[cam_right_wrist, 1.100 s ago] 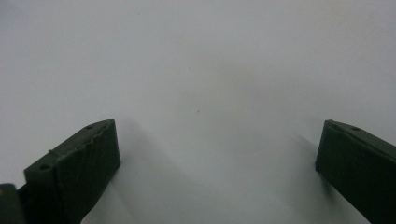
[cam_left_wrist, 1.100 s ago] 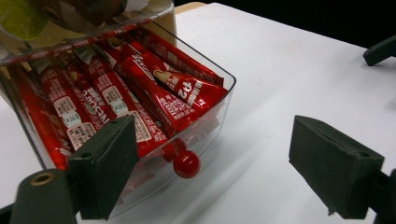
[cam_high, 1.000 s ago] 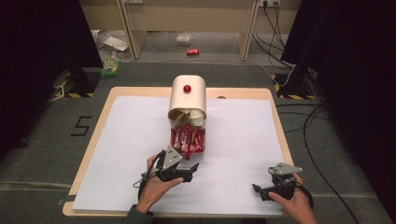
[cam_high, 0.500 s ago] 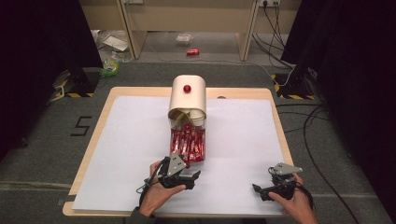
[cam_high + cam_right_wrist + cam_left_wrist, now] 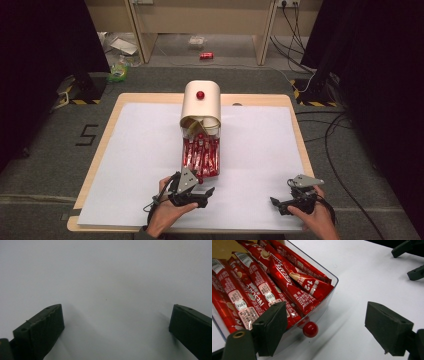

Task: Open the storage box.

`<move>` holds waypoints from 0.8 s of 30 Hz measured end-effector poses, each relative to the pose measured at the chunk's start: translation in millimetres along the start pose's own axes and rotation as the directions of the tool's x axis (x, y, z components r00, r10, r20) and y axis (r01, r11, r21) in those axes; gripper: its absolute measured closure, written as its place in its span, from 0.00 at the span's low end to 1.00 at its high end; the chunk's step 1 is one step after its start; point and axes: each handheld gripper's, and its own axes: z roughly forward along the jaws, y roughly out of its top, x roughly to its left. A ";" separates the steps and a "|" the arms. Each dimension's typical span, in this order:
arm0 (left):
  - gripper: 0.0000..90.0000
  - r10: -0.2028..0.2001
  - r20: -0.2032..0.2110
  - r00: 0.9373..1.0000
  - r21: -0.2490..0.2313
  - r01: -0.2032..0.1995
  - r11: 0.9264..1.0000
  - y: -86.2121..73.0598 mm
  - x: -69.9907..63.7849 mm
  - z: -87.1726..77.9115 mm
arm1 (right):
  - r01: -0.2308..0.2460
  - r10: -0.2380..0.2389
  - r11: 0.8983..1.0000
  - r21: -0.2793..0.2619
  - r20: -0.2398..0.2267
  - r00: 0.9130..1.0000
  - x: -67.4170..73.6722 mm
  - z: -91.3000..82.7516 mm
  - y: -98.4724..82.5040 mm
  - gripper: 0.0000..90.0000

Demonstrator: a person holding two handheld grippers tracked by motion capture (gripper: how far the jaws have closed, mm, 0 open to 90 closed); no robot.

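So the clear drawer (image 5: pixel 201 159) is pulled out of the cream box (image 5: pixel 201 102) in the middle of the table (image 5: pixel 135 145), and it's packed with red coffee sticks (image 5: pixel 262 290) lying lengthwise. In the left gripper view you can read the white print on the packets, and a couple of them lean on the drawer's front corner. The drawer has a little red knob (image 5: pixel 310 329) on its front wall.

The left gripper (image 5: pixel 202 190) sits just in front of the drawer, jaws spread wide and gripping nothing. The knob sits in the gap between them, closer to the left-hand jaw, which overlaps the drawer's front wall; I can't tell whether it touches.

The right gripper (image 5: pixel 278 204) is well off to the side near the table's front edge, jaws wide apart too, with just plain white surface between them.
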 end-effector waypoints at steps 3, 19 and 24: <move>0.20 0.002 0.006 1.000 0.014 -0.002 1.000 0.3 -1.6 -2.2 | -0.001 0.001 1.000 0.001 0.000 1.000 0.1 -0.1 -0.1 0.00; 0.22 -0.018 0.044 0.999 0.029 0.017 0.999 2.0 2.2 -6.8 | 0.000 0.000 1.000 0.000 0.000 1.000 0.0 0.0 0.0 0.00; 0.22 -0.018 0.017 1.000 0.000 0.018 1.000 5.7 6.5 -11.0 | 0.000 0.000 1.000 0.000 0.000 1.000 0.0 0.0 0.0 0.00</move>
